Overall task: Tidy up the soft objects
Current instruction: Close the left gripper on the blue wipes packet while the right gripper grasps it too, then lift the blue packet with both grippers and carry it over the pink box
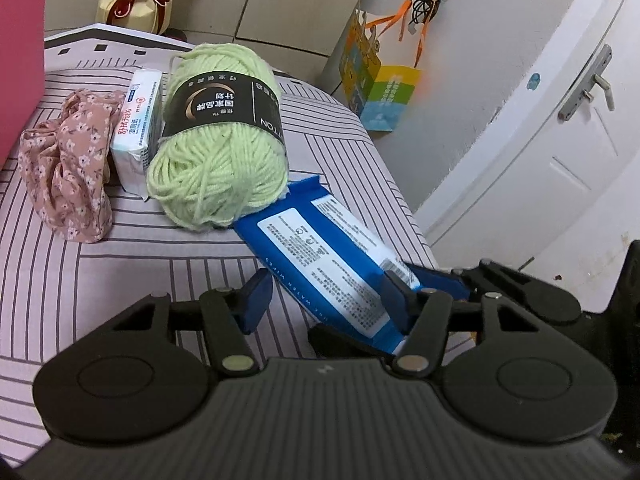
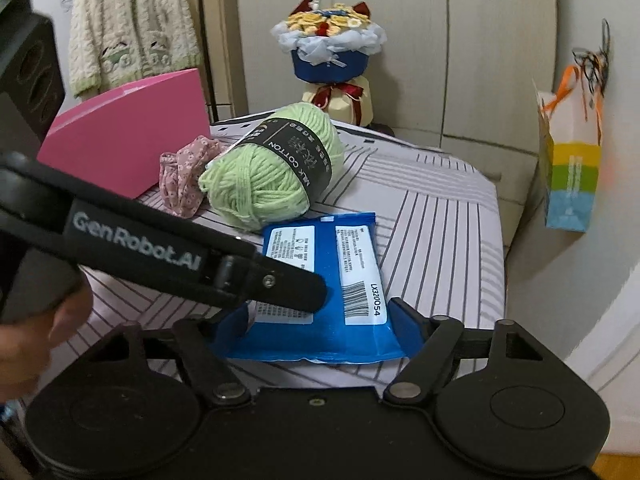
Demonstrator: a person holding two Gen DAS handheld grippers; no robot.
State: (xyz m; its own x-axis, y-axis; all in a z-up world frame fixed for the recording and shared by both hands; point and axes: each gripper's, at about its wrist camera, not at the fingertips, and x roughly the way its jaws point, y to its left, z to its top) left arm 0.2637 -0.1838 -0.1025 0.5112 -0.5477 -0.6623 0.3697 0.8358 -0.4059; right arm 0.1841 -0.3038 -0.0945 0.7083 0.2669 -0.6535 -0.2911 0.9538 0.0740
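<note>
A blue wipes pack (image 1: 320,252) (image 2: 340,264) lies label-up on the striped bed cover (image 1: 120,280) (image 2: 440,240). My right gripper (image 2: 318,324) has its blue pads against both long edges of the pack's near end. My left gripper (image 1: 326,300) comes in from the left. Its right finger rests on top of the pack and its left finger stands on the sheet, a gap away from the pack's edge. Behind the pack sit a green yarn ball (image 1: 216,152) (image 2: 272,176), a white tissue pack (image 1: 136,128) and a floral pink cloth piece (image 1: 68,168) (image 2: 180,176).
A pink box (image 1: 20,60) (image 2: 128,140) stands at the bed's left. A wrapped bouquet (image 2: 328,48) is at the far end, and a colourful gift bag (image 1: 372,84) (image 2: 572,176) hangs on the right wall. The bed edge drops off at the right, by a white door (image 1: 560,120).
</note>
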